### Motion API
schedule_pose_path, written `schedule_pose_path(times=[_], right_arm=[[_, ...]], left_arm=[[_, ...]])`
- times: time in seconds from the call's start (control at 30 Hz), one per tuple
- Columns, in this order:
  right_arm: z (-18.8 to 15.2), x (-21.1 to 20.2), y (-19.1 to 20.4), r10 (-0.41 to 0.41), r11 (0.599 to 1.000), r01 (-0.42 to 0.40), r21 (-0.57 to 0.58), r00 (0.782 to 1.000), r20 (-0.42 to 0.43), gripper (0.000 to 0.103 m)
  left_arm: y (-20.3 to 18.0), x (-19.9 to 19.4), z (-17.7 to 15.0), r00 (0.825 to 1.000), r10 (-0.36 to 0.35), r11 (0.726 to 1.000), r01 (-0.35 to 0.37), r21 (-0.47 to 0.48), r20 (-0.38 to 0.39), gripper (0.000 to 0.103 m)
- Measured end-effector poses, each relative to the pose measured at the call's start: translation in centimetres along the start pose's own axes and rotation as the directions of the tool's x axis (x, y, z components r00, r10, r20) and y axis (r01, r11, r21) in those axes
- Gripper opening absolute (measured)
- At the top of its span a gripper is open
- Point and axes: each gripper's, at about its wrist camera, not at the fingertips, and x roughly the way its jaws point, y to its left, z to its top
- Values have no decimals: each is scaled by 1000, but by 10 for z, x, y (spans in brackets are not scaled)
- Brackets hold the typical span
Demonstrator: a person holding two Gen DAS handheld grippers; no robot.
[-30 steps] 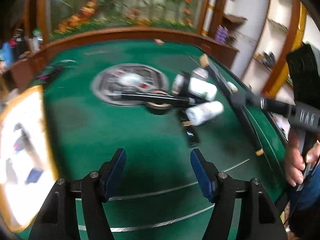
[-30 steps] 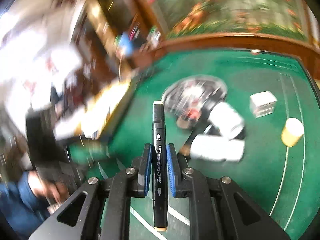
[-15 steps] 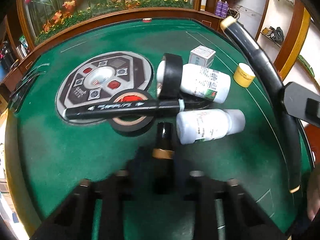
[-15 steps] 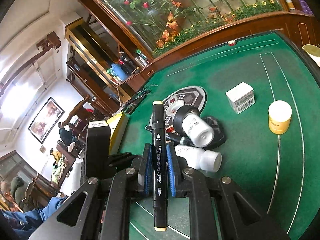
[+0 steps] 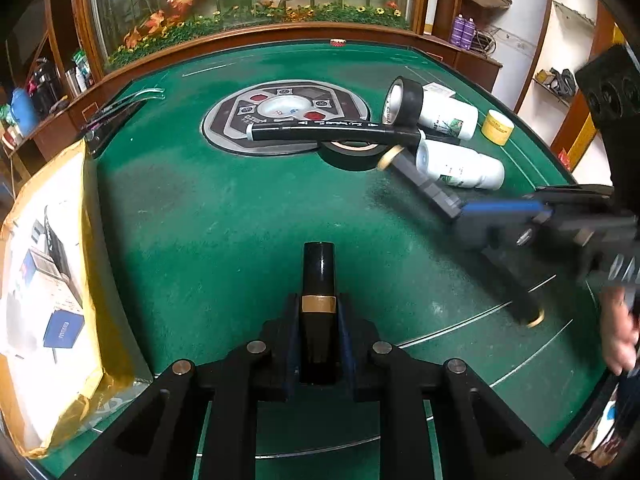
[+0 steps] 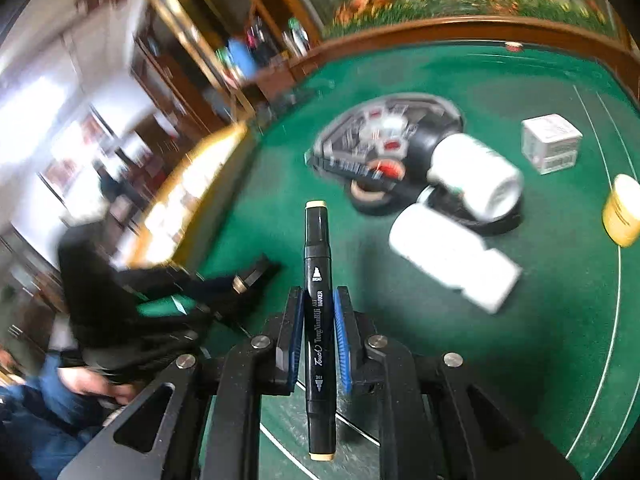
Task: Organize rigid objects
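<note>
My left gripper is shut on a black tube with a gold band, held above the green table. My right gripper is shut on a black marker with cream end caps; it also shows at the right of the left wrist view. A second black marker lies across a flat roll of black tape. Another tape roll stands on edge against two white bottles lying on their sides. A yellow jar and a white box sit beyond.
A yellow padded envelope holding small boxes lies at the table's left edge. A round grey panel is set in the table's middle. A raised wooden rim bounds the far side. A person's hand is at the right.
My left gripper went from open and empty to shut on the black tube, then drew back from the pile. My right gripper swung with its marker, now low over the table.
</note>
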Motion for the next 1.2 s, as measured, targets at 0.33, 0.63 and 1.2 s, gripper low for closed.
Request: schedule_pose_path(times=[0.33, 0.63, 1.2], right_arm=[[16, 62, 55, -298, 937, 274, -219, 951, -86, 14], [10, 62, 52, -284, 932, 265, -248, 958, -45, 14], [11, 59, 43, -217, 959, 205, -197, 975, -44, 14]], left_arm=[[1, -1, 1, 1000, -6, 1000, 6, 0, 1, 18], [1, 0, 1, 1000, -4, 1000, 4, -4, 5, 18], [-3, 1, 2, 1000, 13, 1000, -13, 21, 3, 19]])
